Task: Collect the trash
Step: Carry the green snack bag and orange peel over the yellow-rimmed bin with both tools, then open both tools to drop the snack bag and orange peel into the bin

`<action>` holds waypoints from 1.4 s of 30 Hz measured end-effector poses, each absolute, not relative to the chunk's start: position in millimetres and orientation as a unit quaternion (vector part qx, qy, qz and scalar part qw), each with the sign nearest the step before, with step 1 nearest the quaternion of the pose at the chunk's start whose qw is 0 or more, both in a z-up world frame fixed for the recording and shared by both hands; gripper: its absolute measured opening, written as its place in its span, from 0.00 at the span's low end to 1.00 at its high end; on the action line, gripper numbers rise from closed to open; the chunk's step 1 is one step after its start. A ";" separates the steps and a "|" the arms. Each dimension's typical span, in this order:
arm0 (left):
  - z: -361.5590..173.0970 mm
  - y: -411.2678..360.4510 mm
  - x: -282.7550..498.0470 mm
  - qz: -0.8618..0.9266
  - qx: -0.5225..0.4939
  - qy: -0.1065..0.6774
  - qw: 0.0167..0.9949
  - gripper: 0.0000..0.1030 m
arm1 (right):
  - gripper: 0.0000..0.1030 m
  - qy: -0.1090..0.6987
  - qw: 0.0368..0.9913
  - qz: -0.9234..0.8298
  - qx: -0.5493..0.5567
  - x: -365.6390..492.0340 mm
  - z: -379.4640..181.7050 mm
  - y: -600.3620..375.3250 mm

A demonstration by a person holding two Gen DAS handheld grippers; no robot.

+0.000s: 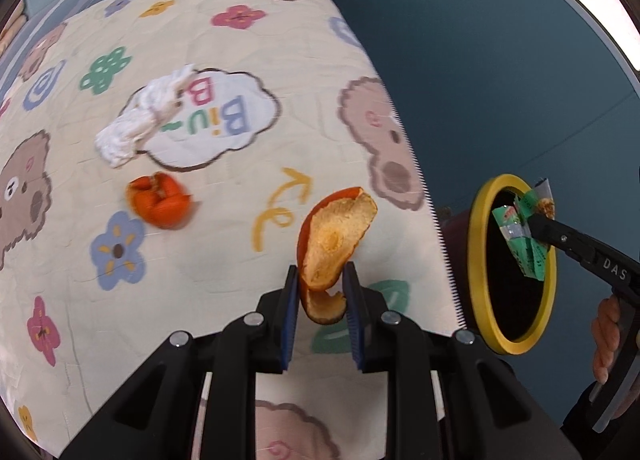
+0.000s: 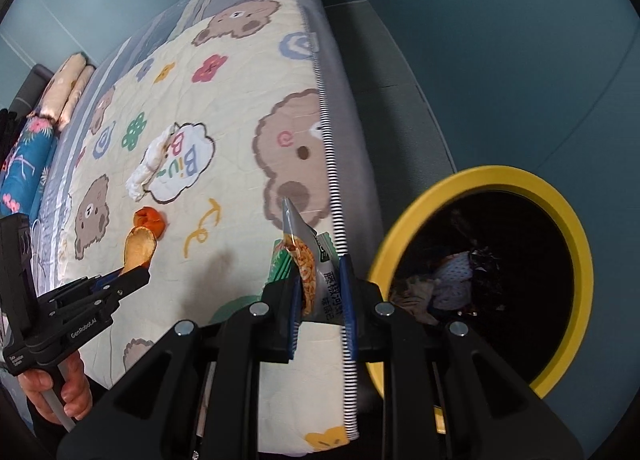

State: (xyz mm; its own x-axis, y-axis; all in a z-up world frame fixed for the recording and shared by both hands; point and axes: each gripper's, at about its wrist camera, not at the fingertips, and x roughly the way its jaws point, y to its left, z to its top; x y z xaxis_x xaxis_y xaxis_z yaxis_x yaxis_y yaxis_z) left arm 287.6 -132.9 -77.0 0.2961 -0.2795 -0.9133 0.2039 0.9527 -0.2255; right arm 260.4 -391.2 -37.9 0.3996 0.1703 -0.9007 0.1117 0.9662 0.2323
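Up close, the left gripper (image 1: 322,296) has its jaws pressed on a curled orange peel (image 1: 334,238), whose lower tip hangs between the blue pads; it is held above the quilt (image 1: 224,219) near its striped edge. The right gripper (image 2: 322,300) pinches a snack wrapper (image 2: 310,260); the print on it is too small to read. In the left view that wrapper (image 1: 524,227) sits at the mouth of the yellow-rimmed bin (image 1: 480,260), beside the quilt's edge. The bin's dark inside holds crumpled things that are hard to make out. Farther in on the quilt lie another orange peel (image 1: 160,201) and a crumpled white tissue (image 1: 136,125), well apart from the edge.
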 end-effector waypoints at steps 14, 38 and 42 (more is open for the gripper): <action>-77.3 -251.9 272.5 -0.237 0.005 0.574 0.784 0.20 | 0.17 0.538 0.824 -0.043 0.172 223.4 -45.0 -490.4; -105.9 -346.9 256.5 -0.300 0.021 0.581 0.756 0.32 | 0.34 0.530 0.812 -0.086 0.230 201.2 -75.6 -576.3; -102.3 -344.2 251.3 -0.302 0.022 0.572 0.762 0.46 | 0.39 0.520 0.814 -0.103 0.236 197.0 -69.8 -582.7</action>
